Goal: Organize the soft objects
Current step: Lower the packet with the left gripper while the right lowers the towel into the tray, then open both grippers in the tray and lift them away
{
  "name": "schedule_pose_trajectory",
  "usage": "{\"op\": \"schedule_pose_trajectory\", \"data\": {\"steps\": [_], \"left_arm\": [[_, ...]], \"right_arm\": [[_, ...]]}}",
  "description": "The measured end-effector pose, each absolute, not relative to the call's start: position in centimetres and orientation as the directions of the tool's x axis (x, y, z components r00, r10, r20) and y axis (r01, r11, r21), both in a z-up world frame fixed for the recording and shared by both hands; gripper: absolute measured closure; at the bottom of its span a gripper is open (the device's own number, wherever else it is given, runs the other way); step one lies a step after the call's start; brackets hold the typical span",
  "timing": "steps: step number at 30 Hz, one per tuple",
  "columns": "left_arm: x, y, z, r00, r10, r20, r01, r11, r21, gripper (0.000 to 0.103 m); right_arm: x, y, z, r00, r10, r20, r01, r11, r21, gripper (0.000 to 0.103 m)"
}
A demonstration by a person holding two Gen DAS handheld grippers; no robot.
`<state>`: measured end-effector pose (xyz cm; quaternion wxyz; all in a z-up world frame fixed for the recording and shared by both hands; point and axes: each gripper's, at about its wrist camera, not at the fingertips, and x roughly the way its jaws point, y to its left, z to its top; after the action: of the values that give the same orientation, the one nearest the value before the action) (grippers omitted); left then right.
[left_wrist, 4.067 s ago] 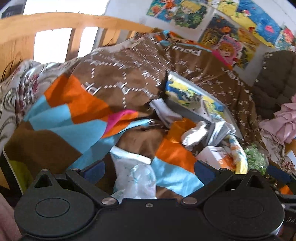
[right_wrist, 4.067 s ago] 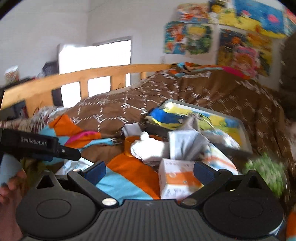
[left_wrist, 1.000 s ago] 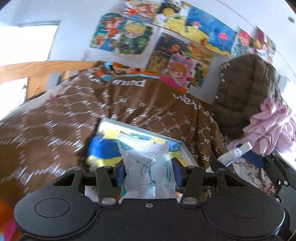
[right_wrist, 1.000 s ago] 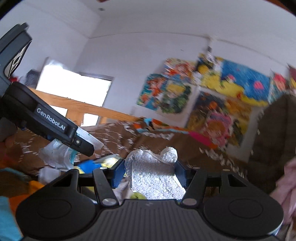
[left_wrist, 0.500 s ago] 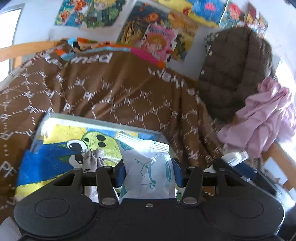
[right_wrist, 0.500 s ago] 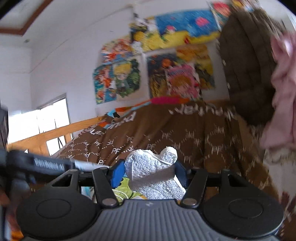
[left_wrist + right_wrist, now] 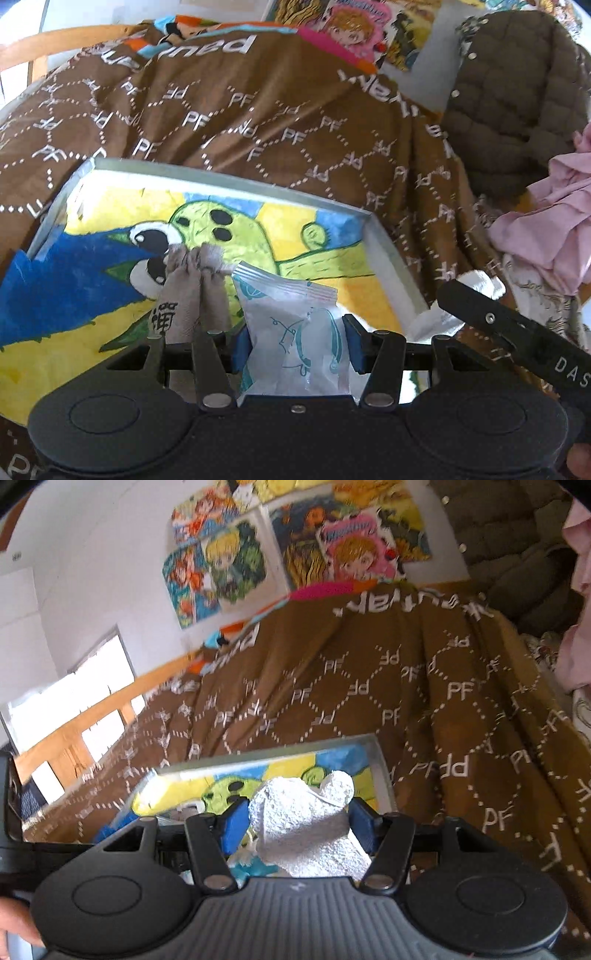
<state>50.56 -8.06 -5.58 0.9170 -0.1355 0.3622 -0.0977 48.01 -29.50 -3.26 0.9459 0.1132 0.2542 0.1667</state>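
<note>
Tray (image 7: 384, 236) | contains grey sock (image 7: 192, 291) | grippers hold packet (image 7: 295, 332), towel (image 7: 306, 830)

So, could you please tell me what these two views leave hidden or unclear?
- Left wrist view: the tissue pack's lower end, behind the gripper body.
- Left wrist view: the grey socks' bottoms, behind the linkage.
- Right wrist view: the tray's near half, covered by the white towel.

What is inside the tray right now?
A grey sock lies on the tray's cartoon picture. The near part is hidden behind the left gripper and its tissue pack.
</note>
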Motion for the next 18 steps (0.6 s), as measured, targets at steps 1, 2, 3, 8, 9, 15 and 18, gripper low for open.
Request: {"op": "schedule_pose_trajectory", "data": {"steps": [1,2,3,8,9,15,18], "left_arm": [[50.7,-8.0,-5.9,0.716,-0.268,-0.644,0.069,0.946,-0.317,0.050],[50.8,-7.9,-6.2,0.713,-0.262,-0.650,0.060,0.947,-0.316,0.050],[50.8,-7.8,-6.6,0.709,-0.256,-0.657,0.052,0.948,-0.313,0.050],[50.6,-7.8,-7.7,0.708,-0.237,-0.665,0.050,0.956,-0.287,0.049],[50.5,-7.9,-7.7,0.710,-0.235,-0.664,0.056,0.959,-0.279,0.049],[49.9,-7.9,-7.6,0.713,-0.236,-0.661,0.065,0.960,-0.272,0.047],[49.5,-7.8,-7.3,0.710,-0.241,-0.661,0.059,0.957,-0.285,0.044]], "right_arm": [[48.3,-29.2,-3.4,0.810,0.369,-0.455,-0.255,0.921,0.293,0.039],[48.6,-29.0,-3.6,0.804,0.367,-0.468,-0.251,0.923,0.293,0.038],[48.8,-28.9,-3.8,0.800,0.367,-0.475,-0.247,0.922,0.297,0.037],[49.2,-29.0,-3.9,0.791,0.357,-0.496,-0.228,0.925,0.304,0.030],[49.3,-29.2,-4.0,0.790,0.356,-0.499,-0.221,0.925,0.310,0.029],[49.4,-30.0,-4.1,0.793,0.343,-0.503,-0.188,0.924,0.334,0.017],[49.3,-30.5,-3.8,0.794,0.359,-0.490,-0.192,0.913,0.359,0.012]]}}
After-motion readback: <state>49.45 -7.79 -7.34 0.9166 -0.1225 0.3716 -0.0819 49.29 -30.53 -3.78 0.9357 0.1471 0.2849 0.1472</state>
